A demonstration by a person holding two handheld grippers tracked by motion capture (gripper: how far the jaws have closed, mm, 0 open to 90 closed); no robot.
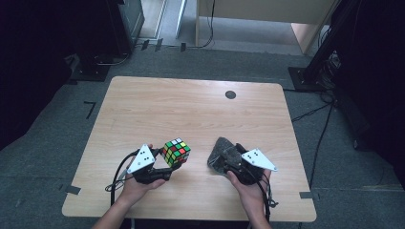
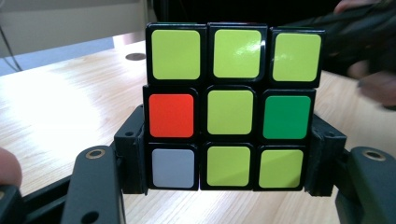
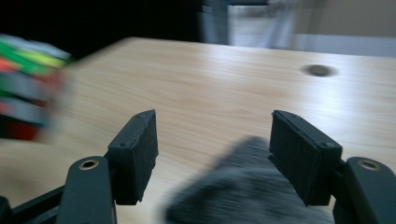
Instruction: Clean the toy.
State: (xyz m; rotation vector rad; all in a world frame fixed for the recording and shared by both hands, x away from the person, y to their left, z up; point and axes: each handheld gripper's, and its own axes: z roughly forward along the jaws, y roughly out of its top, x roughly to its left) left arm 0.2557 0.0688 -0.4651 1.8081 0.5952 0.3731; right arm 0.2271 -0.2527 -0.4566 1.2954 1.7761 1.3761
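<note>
At the lower middle of the high view, my left fingers (image 1: 165, 160) clamp the scrambled multicoloured plastic puzzle cube (image 1: 175, 151) steady above the wooden counter (image 1: 191, 109), while my right fingers (image 1: 224, 160) stand open over the grey fuzzy cloth (image 1: 220, 151), ready for wiping.

Multicoloured cube (image 1: 176, 151), grey cloth (image 1: 221, 153), pale woodgrain table (image 1: 191, 109)

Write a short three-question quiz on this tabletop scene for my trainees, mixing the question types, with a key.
1. True or false: the left gripper is clamped on the puzzle cube.
2. In the left gripper view, which colour covers most squares on the cube face? A) white B) yellow-green C) blue
3. What lies on the table at the right gripper, and is it gripped?

Key
1. True; the pads press its sides.
2. B
3. A grey cloth; it sits low between open jaws, not gripped.
</note>
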